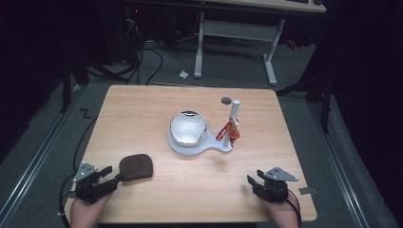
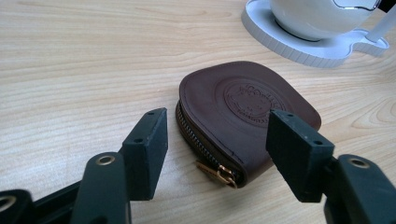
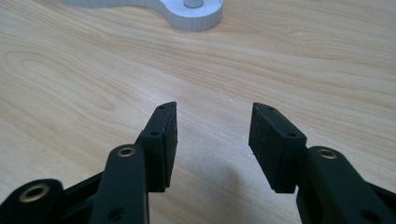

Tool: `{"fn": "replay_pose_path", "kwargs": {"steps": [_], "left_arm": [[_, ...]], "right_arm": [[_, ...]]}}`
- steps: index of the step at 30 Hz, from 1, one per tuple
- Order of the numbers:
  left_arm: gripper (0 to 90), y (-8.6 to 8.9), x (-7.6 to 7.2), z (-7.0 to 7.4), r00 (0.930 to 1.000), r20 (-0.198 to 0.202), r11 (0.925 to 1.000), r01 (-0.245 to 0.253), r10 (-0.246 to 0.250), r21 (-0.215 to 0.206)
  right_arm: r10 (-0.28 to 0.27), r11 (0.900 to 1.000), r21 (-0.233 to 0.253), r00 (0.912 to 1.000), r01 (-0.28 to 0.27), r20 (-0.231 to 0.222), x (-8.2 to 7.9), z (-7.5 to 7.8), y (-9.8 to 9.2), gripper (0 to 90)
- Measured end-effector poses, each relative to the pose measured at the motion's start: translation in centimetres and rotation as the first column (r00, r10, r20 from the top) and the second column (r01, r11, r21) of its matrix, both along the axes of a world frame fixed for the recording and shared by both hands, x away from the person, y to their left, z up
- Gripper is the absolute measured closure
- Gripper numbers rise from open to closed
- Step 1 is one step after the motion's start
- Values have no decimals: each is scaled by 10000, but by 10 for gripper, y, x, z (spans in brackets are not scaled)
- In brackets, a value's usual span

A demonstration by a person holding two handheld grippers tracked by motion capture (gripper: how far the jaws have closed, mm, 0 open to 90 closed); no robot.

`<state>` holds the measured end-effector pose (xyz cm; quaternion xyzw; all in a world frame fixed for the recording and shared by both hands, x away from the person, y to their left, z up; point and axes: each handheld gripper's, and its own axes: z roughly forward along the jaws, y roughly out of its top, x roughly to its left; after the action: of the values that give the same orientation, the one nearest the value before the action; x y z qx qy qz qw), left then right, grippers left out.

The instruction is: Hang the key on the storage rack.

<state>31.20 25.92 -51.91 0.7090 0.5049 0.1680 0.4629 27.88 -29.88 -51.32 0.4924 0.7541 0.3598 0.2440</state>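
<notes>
one wooden surface [image 1: 157, 104] carries a small set of things. there is one brown leather coin pouch [image 1: 136, 166] near the front left, lying flat, with one embossed round stamp on its top and one brass zipper pull [image 2: 223, 174] at its near edge. near the middle sits one white base plate [image 1: 209, 144], and on it one shiny white bowl [image 1: 188, 127]. one white upright post [image 1: 234, 111] rises from the right lobe of that same plate, and a small red and gold trinket [image 1: 226, 131] hangs against the post; its exact form is too small to tell. one dark round spot [image 1: 226, 100] shows on the surface behind the post.

there are two hand-held grippers, one in each hand. the left hand-held gripper [image 2: 217, 135] rests at the front left corner with its two jaws spread wide, one on either side of the pouch's zipper end, neither one touching the leather. the right hand-held gripper [image 3: 212, 133] rests at the front right with its two jaws also spread, holding nothing, bare wood between them. it is well apart from the pouch, and the plate's rounded lobe lies farther ahead of it.

one white-legged desk [image 1: 237, 28] stands on the floor beyond the surface, with cables lying nearby.
</notes>
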Motion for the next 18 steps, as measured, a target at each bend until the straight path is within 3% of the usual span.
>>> {"fn": "replay_pose_path", "kwargs": {"steps": [4, 6, 9, 12, 14, 18], "left_arm": [[394, 0, 5, 0, 9999, 0, 9999, 139, -139, -53], [410, -2, 7, 0, 9999, 14, 9999, 108, -108, 59], [422, -3, 14, 0, 9998, -57, 9997, 193, -194, -132], [433, -4, 24, 0, 9998, -193, 9997, 67, -72, -240], [458, -3, 32, -1, 9993, -380, 9983, -67, 45, -583], [560, -3, 43, -6, 9978, -607, 9984, -298, 269, -473]], "right_arm": [[-161, 9993, -322, 9990, 175, 428, -6, 3, -8, 523], [-235, 9996, -123, 9996, 237, 147, -5, -2, -12, 524], [-192, 9998, 1, 9997, 192, -150, 0, -8, -14, 524], [-39, 10000, 28, 9997, 40, -230, 3, -10, -13, 524], [122, 9999, -17, 9997, -123, -214, 3, -10, -11, 524], [290, 9996, -29, 9993, -291, -234, 3, -11, -10, 524]]}}
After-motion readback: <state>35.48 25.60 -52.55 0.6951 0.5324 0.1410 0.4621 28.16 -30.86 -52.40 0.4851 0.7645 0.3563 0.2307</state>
